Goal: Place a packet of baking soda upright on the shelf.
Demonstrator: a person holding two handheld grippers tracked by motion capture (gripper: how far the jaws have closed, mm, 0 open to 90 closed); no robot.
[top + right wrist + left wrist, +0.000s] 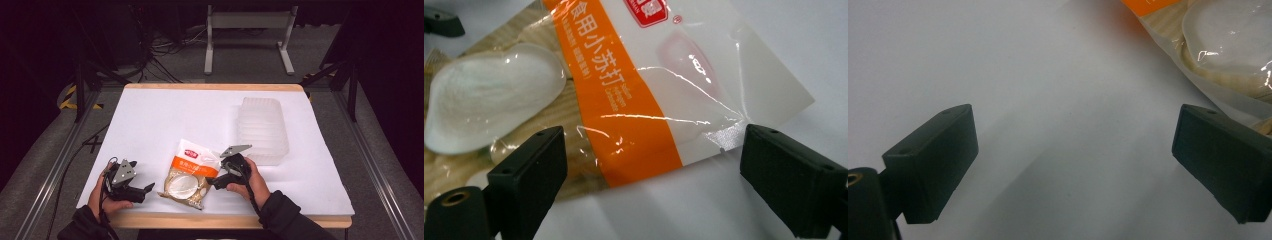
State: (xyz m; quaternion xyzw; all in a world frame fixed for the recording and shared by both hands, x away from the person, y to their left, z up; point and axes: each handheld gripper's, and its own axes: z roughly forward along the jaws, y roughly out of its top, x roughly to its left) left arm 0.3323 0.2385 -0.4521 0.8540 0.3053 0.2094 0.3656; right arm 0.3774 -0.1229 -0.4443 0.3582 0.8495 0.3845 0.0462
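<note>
Counter (165,115): white top with a wooden edge, seen from above. One flat food packet (190,172) lies near the front edge, between the two hands. The packet is orange and white with a clear window, red label at its far end, pale round contents showing through the film.

Left claw (148,189): held low at the front left of the counter, jaws pointing toward the packet. In the left gripper view its jaws stand wide apart over bare white surface (nothing between them); the packet's (1218,45) near corner sits beyond the right-hand jaw, close to it, and I cannot tell whether they touch. Released.

Right claw (210,181): at the packet's right edge, held in the right hand (252,185). In the right gripper view the jaws are spread wide, with the packet's (634,90) orange band and white sealed edge lying between them. The pads do not press on the film; one jaw sits just off the crimped corner. Released, holding nothing.

A stack of clear plastic trays (262,129) rests on the right half of the counter, beyond the right hand, apart from the packet.

Floor behind the counter: cables and a grey metal stand.
</note>
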